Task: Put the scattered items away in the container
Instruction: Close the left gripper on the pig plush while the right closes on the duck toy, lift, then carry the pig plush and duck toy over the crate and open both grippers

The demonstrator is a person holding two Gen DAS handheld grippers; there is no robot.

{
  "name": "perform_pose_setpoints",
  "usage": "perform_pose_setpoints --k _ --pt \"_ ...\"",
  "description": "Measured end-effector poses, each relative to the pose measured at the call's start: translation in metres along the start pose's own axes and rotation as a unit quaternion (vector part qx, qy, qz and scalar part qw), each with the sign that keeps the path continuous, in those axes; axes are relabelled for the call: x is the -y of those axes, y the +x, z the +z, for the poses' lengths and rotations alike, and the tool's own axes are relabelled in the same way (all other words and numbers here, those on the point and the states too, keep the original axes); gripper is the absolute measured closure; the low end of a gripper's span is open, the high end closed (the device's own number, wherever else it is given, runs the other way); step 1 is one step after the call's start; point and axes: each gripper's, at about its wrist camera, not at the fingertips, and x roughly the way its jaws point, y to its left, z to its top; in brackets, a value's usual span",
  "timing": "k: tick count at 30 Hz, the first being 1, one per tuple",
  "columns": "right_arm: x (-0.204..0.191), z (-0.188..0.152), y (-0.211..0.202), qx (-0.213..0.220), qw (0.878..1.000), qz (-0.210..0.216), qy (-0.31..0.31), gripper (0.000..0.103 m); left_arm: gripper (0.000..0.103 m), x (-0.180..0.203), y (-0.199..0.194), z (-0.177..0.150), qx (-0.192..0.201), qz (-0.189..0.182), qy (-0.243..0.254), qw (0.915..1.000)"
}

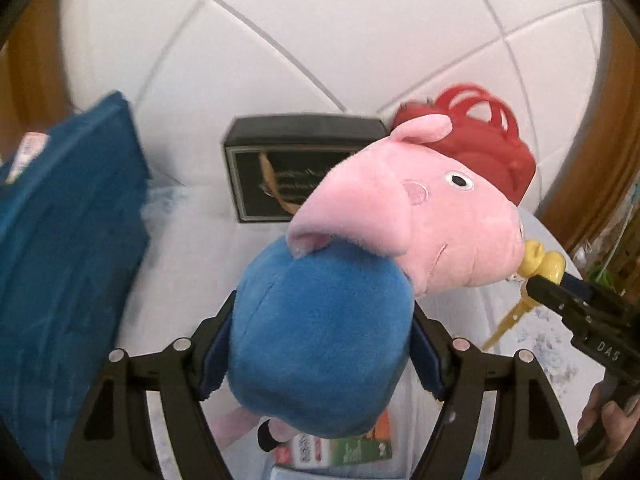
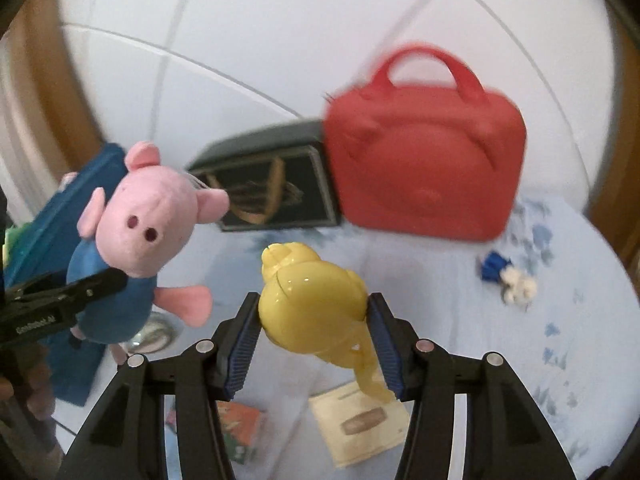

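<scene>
My left gripper (image 1: 320, 344) has its jaws clamped on the blue body of the pig plush (image 1: 360, 240), which hangs in the air with its pink head tipped up and to the right. My right gripper (image 2: 314, 340) is clamped on a glossy yellow plastic toy (image 2: 310, 300), also lifted clear of the bed. In the right wrist view the plush sits to the left of the yellow toy, near it but apart. The blue container (image 1: 68, 248) stands at the far left, on the floral bedsheet (image 2: 560, 320). Beyond both toys, against the white headboard (image 1: 320, 40), lie a dark box with gold lettering (image 2: 272, 188) and a red handled case (image 2: 424, 164), side by side. Still on the sheet I see a small blue-and-white toy (image 2: 508, 276) at the right, a cream card (image 2: 360, 428) and an orange-green packet (image 2: 240, 428) near me.
</scene>
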Motion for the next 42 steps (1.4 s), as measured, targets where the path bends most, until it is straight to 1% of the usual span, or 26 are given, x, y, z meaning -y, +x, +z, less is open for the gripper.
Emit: perform_pose_setpoints --k 7,10,17,21,24,28,32,34,38,39,42 --pt "-0.077 0.009 -0.050 0.034 0.998 0.024 -0.042 0.050 0.028 -0.041 -0.075 -0.013 0.036 0.018 -0.008 0.9992" --pt "-0.105 0.009 -0.062 0.041 0.997 0.031 -0.053 0.050 0.028 -0.060 -0.105 -0.018 0.047 0.031 -0.006 0.9984" --pt "-0.153 0.012 -0.083 0.055 0.995 0.050 -0.068 0.050 0.028 -0.088 -0.151 -0.036 0.059 0.054 -0.007 0.9968" --pt "-0.179 0.018 -0.093 0.062 0.991 0.071 -0.099 0.050 0.028 -0.099 -0.176 -0.043 0.070 0.069 -0.027 0.9947" --pt "-0.201 0.024 -0.100 0.069 0.986 0.089 -0.120 0.050 0.028 -0.117 -0.198 -0.039 0.079 0.074 -0.055 0.9927" --pt "-0.246 0.037 -0.112 0.085 0.978 0.114 -0.156 0.050 0.028 -0.153 -0.237 -0.028 0.109 0.099 -0.079 0.9860" --pt "-0.312 0.053 -0.125 0.110 0.963 0.145 -0.198 0.050 0.028 -0.203 -0.281 -0.011 0.142 0.148 -0.090 0.9747" --pt "-0.351 0.059 -0.127 0.128 0.954 0.153 -0.223 0.050 0.028 -0.237 -0.301 -0.002 0.153 0.180 -0.094 0.9671" --pt "-0.425 0.069 -0.122 0.162 0.939 0.175 -0.249 0.050 0.028 -0.310 -0.319 0.001 0.154 0.239 -0.098 0.9538" --pt "-0.451 0.072 -0.117 0.169 0.935 0.181 -0.255 0.050 0.028 -0.328 -0.321 0.001 0.151 0.252 -0.100 0.9504" --pt "-0.512 0.076 -0.096 0.183 0.925 0.185 -0.276 0.050 0.028 -0.385 -0.316 0.002 0.138 0.283 -0.108 0.9430"
